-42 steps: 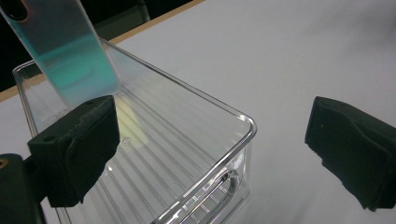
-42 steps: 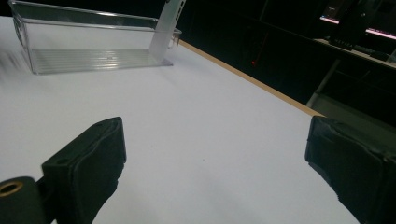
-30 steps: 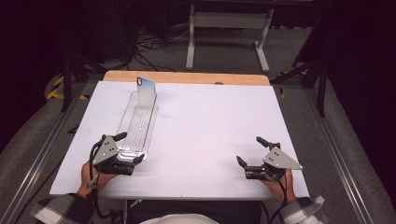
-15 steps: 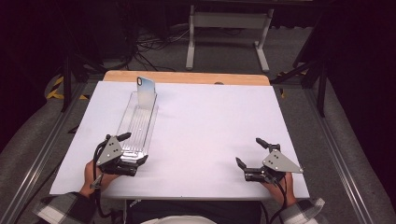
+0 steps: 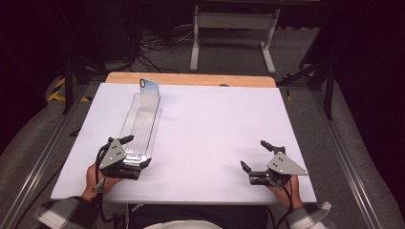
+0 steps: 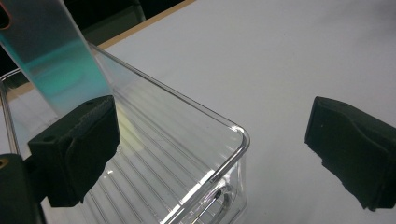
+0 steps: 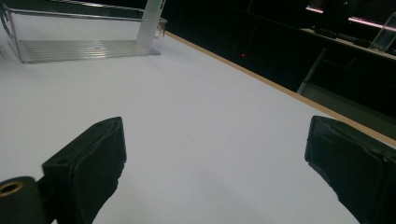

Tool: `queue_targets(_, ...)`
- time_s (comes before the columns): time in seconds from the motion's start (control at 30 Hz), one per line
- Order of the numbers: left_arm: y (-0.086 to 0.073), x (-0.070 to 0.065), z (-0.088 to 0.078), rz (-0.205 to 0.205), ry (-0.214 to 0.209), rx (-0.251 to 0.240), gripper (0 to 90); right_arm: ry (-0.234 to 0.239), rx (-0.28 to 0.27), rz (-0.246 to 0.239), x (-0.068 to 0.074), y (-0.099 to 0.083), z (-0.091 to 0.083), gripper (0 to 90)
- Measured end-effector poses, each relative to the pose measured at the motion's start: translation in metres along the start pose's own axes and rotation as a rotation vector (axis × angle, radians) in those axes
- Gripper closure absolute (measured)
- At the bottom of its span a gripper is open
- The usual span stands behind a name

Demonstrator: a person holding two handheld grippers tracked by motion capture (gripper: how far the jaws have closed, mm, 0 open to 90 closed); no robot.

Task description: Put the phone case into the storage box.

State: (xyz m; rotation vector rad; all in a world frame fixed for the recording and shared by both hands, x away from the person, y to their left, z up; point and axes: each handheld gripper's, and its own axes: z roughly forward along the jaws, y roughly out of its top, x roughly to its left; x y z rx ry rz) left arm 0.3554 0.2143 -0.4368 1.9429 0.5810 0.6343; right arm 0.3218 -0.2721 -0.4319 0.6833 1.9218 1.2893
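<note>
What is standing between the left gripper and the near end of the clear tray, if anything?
Nothing visible. The open left gripper is already at the clear tray: one jaw sits over the ribbed floor, the other outside over the white table, with the near corner between them. The iridescent card leans at the far end.

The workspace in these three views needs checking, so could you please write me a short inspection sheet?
Surface: white sheet covers the table; a wooden edge shows at the far side.
Job's things: long clear ribbed tray lies on the left half; a flat iridescent panel stands tilted at its far end.
Clutter: nothing seen.
Grippers: left gripper is open, its jaws straddling the tray's near corner, one inside and one outside, not closed on the wall. Right gripper is open above bare sheet, apart from the tray.
Cables: a black cable loops from the left gripper; more lie on the floor beyond.
Surroundings: dark room, grey floor, a white stand behind the table.
</note>
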Motion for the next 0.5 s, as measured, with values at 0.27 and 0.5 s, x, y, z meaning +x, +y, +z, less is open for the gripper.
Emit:
queue_targets(0.27, 0.0007, -0.0005, 0.0021, 0.009, 0.003, 0.007, 4.0, 0.001, 0.013, 0.000, -0.0012, -0.0019, 0.0010, 5.8)
queue_targets(0.5, 0.0007, 0.0015, 0.0020, 0.004, 0.006, 0.010, 4.0, -0.006, 0.023, 0.011, -0.0049, -0.0042, 0.0043, 5.8)
